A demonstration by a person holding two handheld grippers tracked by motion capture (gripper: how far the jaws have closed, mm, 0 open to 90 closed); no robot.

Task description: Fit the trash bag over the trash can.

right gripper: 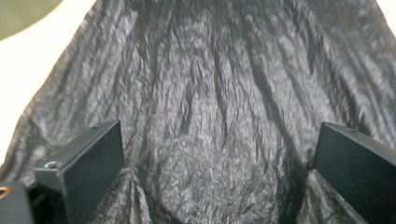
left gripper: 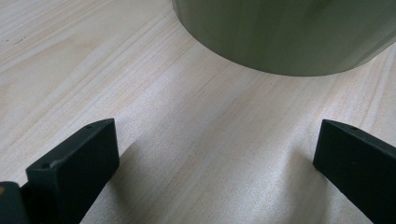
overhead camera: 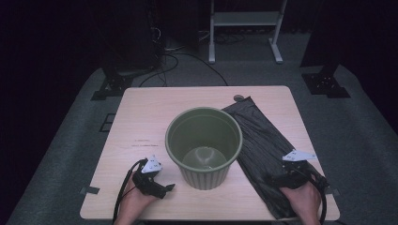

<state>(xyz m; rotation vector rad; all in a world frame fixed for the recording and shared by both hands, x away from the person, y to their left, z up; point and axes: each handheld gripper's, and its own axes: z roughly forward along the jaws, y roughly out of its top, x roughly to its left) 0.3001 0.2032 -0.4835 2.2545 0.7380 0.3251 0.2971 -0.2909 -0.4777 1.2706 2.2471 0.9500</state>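
Two grippers sit low near the front edge of the desk [overhead camera: 141, 101], one on either side of a green bucket [overhead camera: 204, 146]. At the front left, the left gripper [overhead camera: 168, 187] lies close over bare wood just beside the bucket's base, pointing toward it; the high view shows only its dark body and grey plate, while the left gripper view shows its jaws spread wide with nothing but wood grain between them, and the bucket's ribbed wall [left gripper: 285, 32] a little ahead, not touching either jaw. The bucket stands upright at the middle of the desk, open mouth up, a pale sheen at its bottom seen from the high view. To its right a crumpled black bag [overhead camera: 263, 140] lies flat, running from the far edge near the bucket's rim down to the front right corner, its inner edge tucked against the bucket. The right gripper [overhead camera: 274, 179] rests over the bag's near end; the right gripper view shows its jaws parted wide over the wrinkled plastic [right gripper: 210, 107], gripping none of it, with a sliver of green at the upper left corner. Open wood remains along the left edge and far left corner; the bag nearly reaches the right and front edges.
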